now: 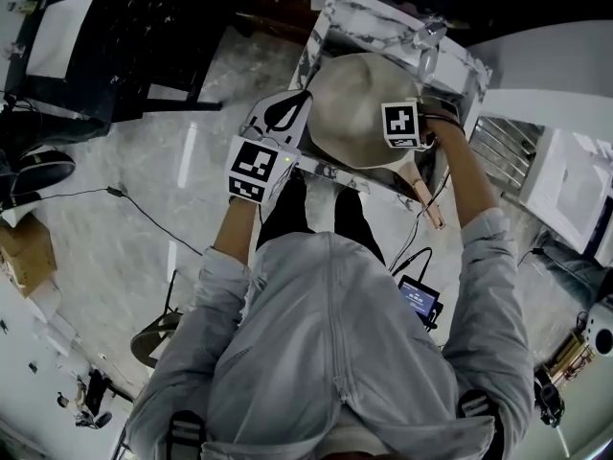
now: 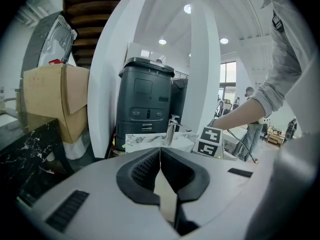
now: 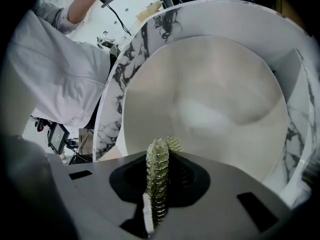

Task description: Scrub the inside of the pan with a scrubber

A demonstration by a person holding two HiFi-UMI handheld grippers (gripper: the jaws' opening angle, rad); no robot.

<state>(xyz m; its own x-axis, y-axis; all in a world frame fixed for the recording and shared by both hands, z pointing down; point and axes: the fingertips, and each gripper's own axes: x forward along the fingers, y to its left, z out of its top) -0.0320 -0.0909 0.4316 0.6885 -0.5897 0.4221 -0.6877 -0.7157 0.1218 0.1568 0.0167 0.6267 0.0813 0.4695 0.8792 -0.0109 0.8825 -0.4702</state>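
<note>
A wide beige pan (image 1: 350, 103) sits tilted in the marble-edged sink (image 1: 335, 12), its wooden handle (image 1: 426, 199) pointing toward the person. My left gripper (image 1: 285, 115) is at the pan's left edge. In the left gripper view its jaws are shut on a thin beige strip (image 2: 167, 196), apparently the pan's rim. My right gripper (image 3: 159, 151) is shut on a yellow-green mesh scrubber (image 3: 157, 181) just above the pan's pale inside (image 3: 210, 99). Its marker cube (image 1: 402, 123) hangs over the pan's right side.
A faucet (image 1: 428, 51) stands at the sink's far right corner. A dish rack (image 1: 500, 147) lies right of the sink. A dark bin (image 2: 145, 101) and a cardboard box (image 2: 50, 99) stand beyond the sink. A cable (image 1: 144, 209) crosses the floor at left.
</note>
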